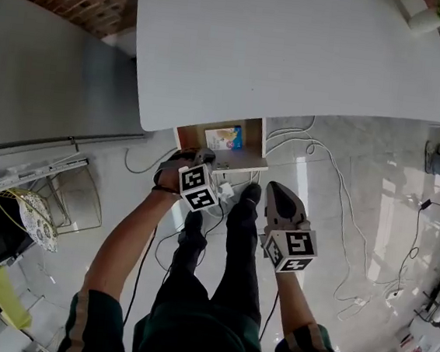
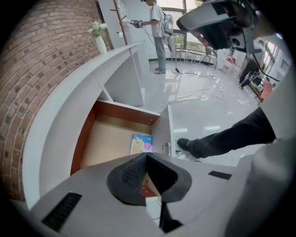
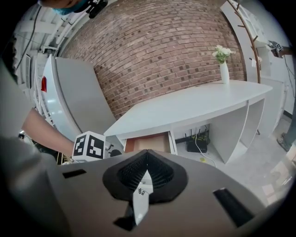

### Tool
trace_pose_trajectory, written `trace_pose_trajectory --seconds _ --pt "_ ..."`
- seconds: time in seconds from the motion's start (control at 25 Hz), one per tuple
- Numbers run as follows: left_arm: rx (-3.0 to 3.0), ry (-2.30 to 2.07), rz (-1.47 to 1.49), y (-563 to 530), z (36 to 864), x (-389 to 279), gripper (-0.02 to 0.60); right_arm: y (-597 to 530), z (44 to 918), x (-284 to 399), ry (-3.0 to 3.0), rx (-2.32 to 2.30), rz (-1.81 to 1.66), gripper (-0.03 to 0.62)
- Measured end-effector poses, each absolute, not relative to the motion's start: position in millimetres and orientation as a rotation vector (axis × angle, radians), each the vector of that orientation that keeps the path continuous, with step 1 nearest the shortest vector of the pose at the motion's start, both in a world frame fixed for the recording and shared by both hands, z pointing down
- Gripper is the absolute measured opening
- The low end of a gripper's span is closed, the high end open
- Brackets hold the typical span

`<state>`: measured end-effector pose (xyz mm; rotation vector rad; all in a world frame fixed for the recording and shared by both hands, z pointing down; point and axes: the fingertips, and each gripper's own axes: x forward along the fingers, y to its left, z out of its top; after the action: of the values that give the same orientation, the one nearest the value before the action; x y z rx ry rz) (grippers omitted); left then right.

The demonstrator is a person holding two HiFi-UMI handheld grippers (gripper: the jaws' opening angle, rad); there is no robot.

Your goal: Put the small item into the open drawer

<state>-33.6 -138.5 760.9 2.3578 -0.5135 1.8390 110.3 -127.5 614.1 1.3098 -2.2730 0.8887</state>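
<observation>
I judged the placing step complete: the small blue-and-yellow packet (image 2: 142, 143) lay flat in the open drawer (image 2: 85, 139), ahead of and clear of my left gripper (image 2: 147, 156), its jaws shut empty like those of my right gripper (image 3: 147, 162), leaving only a clean withdrawal.

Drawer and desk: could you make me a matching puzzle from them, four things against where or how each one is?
1 packet
2 vase
3 left tool
4 drawer

A standing on the desk
B shut, nothing in it
C pulled open under the desk
D lying inside the drawer

Pairs: 1-D, 2-A, 3-B, 4-C.
</observation>
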Motion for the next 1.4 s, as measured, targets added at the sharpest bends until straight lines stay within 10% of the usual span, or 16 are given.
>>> trace_pose_trajectory --seconds 1.4 --pt "2.559 -1.337 0.839 -130 382 -93 0.015 -96 351 45 -2.479 1.519 0.493 0.023"
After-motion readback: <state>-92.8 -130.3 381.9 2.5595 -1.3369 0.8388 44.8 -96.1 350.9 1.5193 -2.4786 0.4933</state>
